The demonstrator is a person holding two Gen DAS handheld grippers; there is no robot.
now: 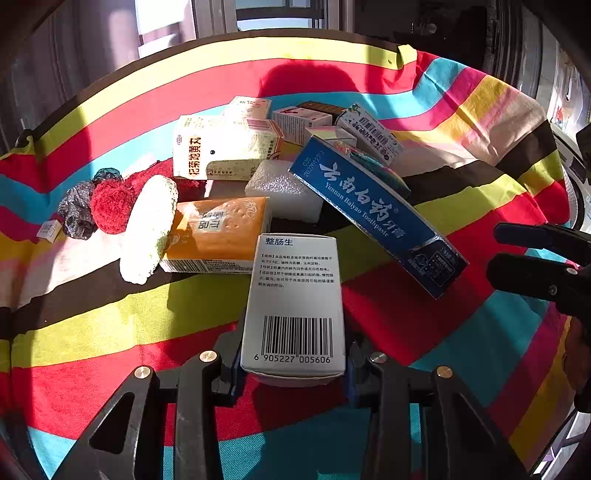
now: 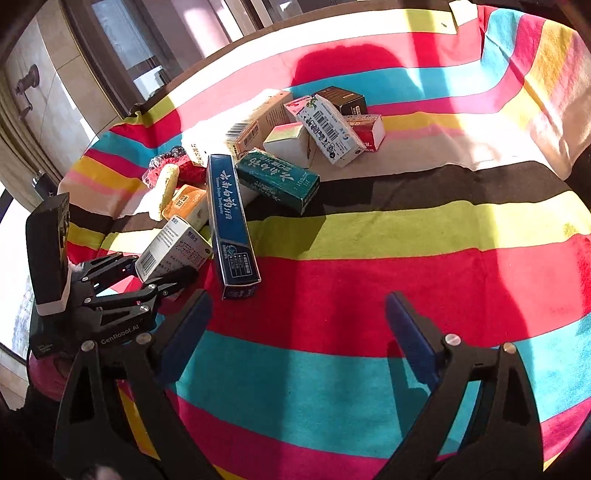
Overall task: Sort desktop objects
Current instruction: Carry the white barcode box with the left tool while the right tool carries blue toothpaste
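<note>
My left claw [image 1: 293, 369] is clamped on one white medicine box [image 1: 295, 295], held at the near edge of the pile on the striped cloth [image 1: 110, 325]. My right claw [image 2: 295, 328] gapes wide, holding nothing. I count one blue toothpaste box [image 1: 373, 214], one orange tissue pack [image 1: 218, 232], one foam block [image 1: 284, 188].

Striped cloth [image 2: 369, 236]; behind it, perhaps a window [image 1: 273, 14].

Black plastic left gripper [image 1: 293, 363] and right gripper [image 2: 297, 328] showing silver screws, blue finger pads [image 2: 410, 332], white "GenRobot.AI" lettering.
</note>
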